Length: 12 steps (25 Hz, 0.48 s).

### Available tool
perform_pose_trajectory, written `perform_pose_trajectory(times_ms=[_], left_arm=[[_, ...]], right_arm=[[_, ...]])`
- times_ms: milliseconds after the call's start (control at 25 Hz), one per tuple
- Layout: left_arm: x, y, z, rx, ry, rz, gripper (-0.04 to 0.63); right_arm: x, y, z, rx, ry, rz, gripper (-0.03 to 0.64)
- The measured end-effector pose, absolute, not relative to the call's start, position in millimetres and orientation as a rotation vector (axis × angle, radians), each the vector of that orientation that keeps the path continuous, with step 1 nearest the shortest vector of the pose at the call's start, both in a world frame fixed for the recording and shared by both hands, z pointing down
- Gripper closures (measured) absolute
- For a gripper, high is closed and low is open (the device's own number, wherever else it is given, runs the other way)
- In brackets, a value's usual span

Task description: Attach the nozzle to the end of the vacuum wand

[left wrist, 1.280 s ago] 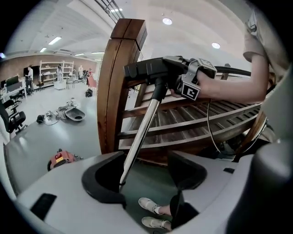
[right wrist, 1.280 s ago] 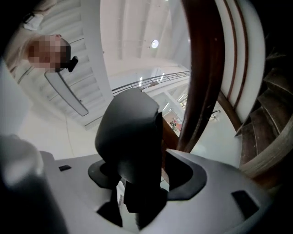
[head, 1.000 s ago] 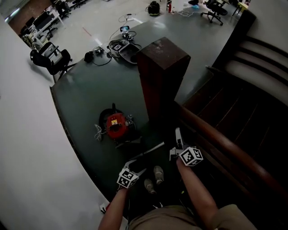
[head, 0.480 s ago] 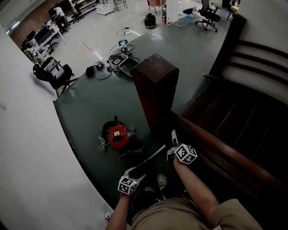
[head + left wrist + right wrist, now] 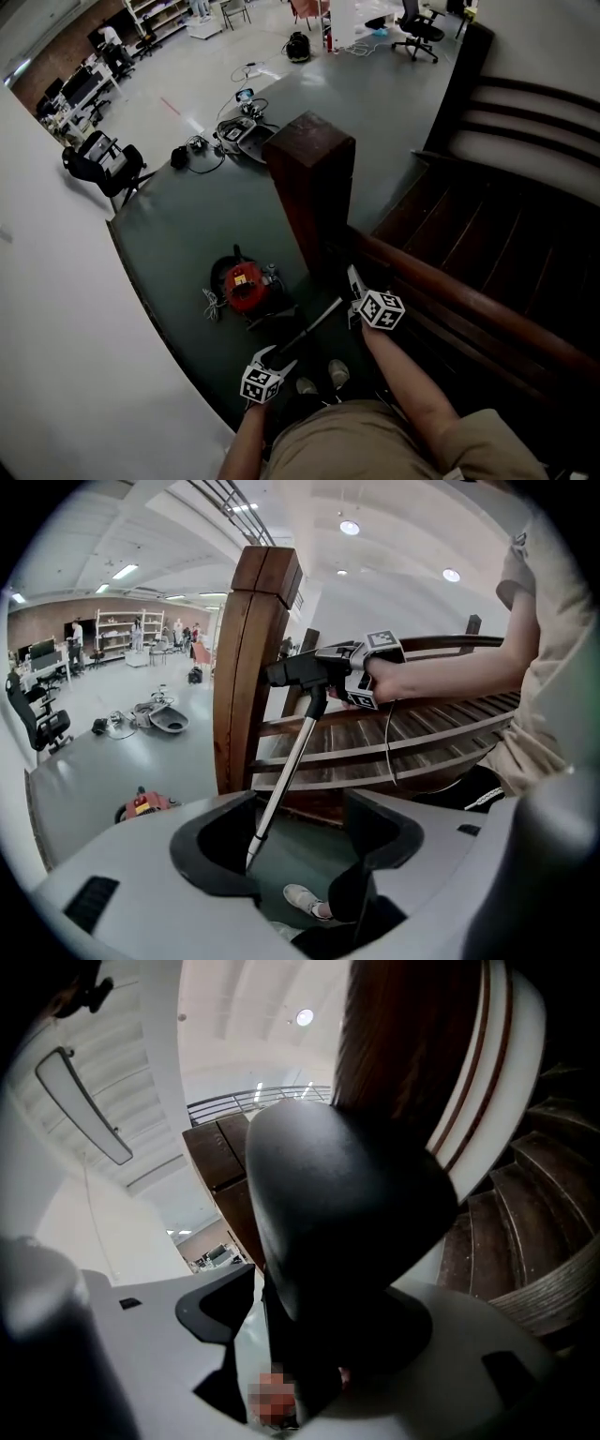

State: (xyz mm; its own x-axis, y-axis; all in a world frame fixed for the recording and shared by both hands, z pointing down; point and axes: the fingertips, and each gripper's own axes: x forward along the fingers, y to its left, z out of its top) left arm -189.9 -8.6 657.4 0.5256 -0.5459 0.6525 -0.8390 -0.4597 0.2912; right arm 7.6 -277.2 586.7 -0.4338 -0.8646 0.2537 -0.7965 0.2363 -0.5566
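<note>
Viewing from the head: the vacuum wand (image 5: 314,323) is held slanted beside a newel post (image 5: 309,178), with a red machine (image 5: 242,284) on the floor beyond. Left gripper view: the left gripper (image 5: 300,841) is seen with jaws spread, the wand's lower tip between them, unpinched. Right gripper view: the right gripper (image 5: 309,1335) is seen with jaws opening around the wand's black handle (image 5: 347,1232), which blocks most of the stairs (image 5: 534,1213).

We note a bright, smooth metal tube on the vacuum wand (image 5: 286,771) and matt black plastic on the wand handle (image 5: 298,670). The newel post (image 5: 309,178) and the handrail (image 5: 450,292) are dark wood with a polished, glossy finish. The floor (image 5: 187,225) is smooth with a dull sheen. The vacuum body (image 5: 242,284) is red plastic.
</note>
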Motion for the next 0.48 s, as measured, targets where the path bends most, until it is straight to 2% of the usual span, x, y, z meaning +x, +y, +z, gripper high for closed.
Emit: perform_pose_trajectory(times_ms=[480], left_arm=[[-185,-2,643,2.220,-1.074,0.698,0.307]], right_arm=[[51,-249,602,-1.773,2.376,-0.930,0.330]])
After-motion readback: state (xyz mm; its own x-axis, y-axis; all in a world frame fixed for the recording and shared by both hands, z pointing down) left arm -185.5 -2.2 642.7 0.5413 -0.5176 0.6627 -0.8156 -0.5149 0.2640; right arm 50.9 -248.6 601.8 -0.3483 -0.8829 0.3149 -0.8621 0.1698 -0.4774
